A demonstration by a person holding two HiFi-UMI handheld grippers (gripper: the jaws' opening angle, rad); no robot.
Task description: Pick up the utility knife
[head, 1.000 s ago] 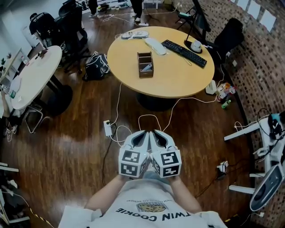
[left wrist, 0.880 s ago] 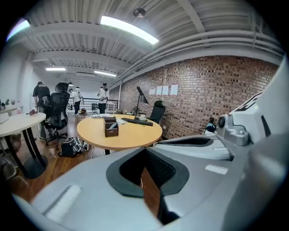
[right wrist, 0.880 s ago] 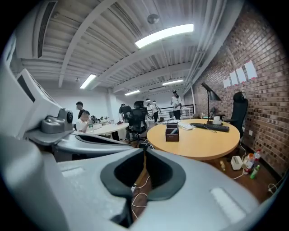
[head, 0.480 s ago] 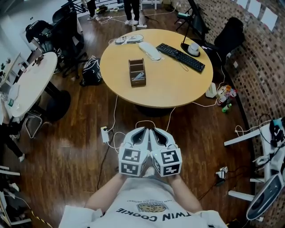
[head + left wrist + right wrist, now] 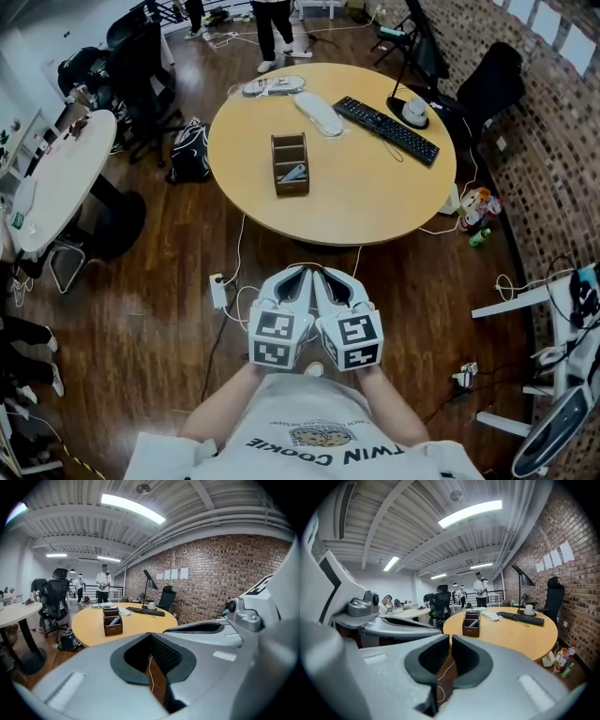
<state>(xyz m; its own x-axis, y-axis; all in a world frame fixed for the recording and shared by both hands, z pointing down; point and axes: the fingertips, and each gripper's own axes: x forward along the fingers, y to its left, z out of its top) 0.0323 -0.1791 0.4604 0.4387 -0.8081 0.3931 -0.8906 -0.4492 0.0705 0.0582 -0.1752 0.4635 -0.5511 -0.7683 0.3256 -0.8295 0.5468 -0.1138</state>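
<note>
A grey utility knife (image 5: 293,172) lies in a brown wooden organiser box (image 5: 290,150) on the round tan table (image 5: 366,202). In the head view both grippers are held side by side in front of the person's chest, over the wooden floor, short of the table's near edge. My left gripper (image 5: 298,277) and right gripper (image 5: 327,277) are both shut with nothing between the jaws. The left gripper view shows its shut tips (image 5: 151,637) with the box (image 5: 112,622) ahead. In the right gripper view the tips (image 5: 451,639) point towards the box (image 5: 471,623).
On the table's far side lie a black keyboard (image 5: 385,117), a lamp base (image 5: 412,111) and white items (image 5: 319,112). A power strip (image 5: 218,291) and cables lie on the floor before the table. Black chairs, a white table (image 5: 56,178) and a standing person (image 5: 272,28) are beyond.
The round table and the box on it have come closer and lower in the head view. Both grippers stay shut and pressed side by side in front of the person.
</note>
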